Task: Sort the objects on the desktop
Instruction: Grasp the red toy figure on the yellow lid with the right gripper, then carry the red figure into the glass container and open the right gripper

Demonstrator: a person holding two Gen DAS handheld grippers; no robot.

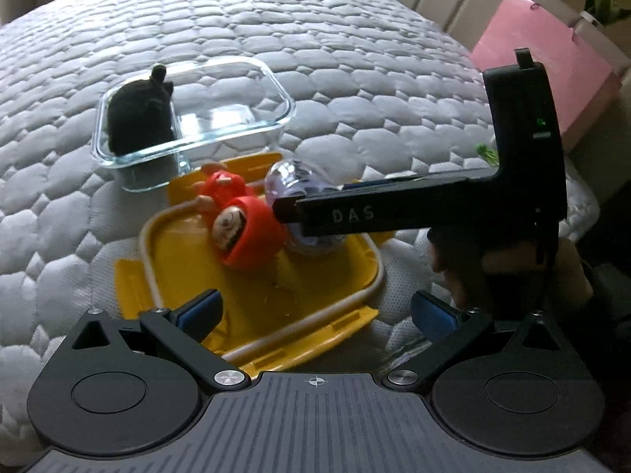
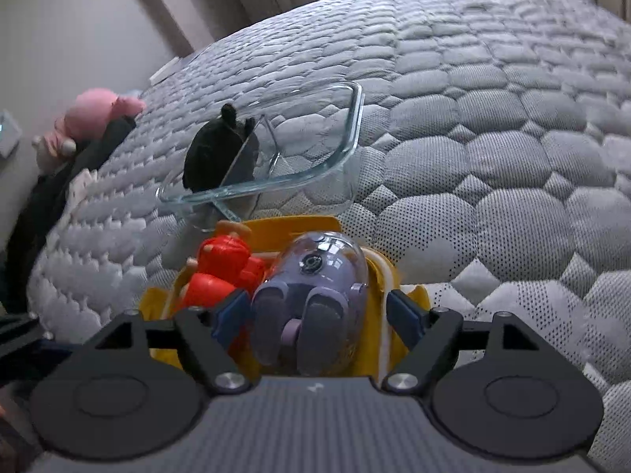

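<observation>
Landmark: the yellow plastic snap-lock lid (image 1: 244, 299), lying flat on the grey quilted mattress (image 1: 355, 39).

On the lid, twd its far side, lies a red plastic toy figure w/ a round painted face (image 1: 240, 228), tipped on its side. Touching it, on the side nearer the pink box (image 1: 552, 79), is a purple toy inside a clear plastic capsule (image 2: 319, 299), also resting on the lid.

Just beyond the lid's far edge sits a clear rectangular glass container (image 1: 236, 118) – a black plush toy w/ small ears (image 1: 138, 118) stands in one end; the rest of the container holds nothing.

Left gripper (image 1: 315, 311): jaws wide apart above the lid's near half, nothing between the blue pads (image 1: 201, 309).

Right gripper (image 2: 317, 317): jaws spread wide either side of the capsule toy – the pads don't look to be pressing it, gaps show on both sides. In the left view its black body reaches in from the pink-box side, over the capsule.

Off the mattress edge, away from the lid, a pink plush (image 2: 94, 114) lies on dark fabric.
</observation>
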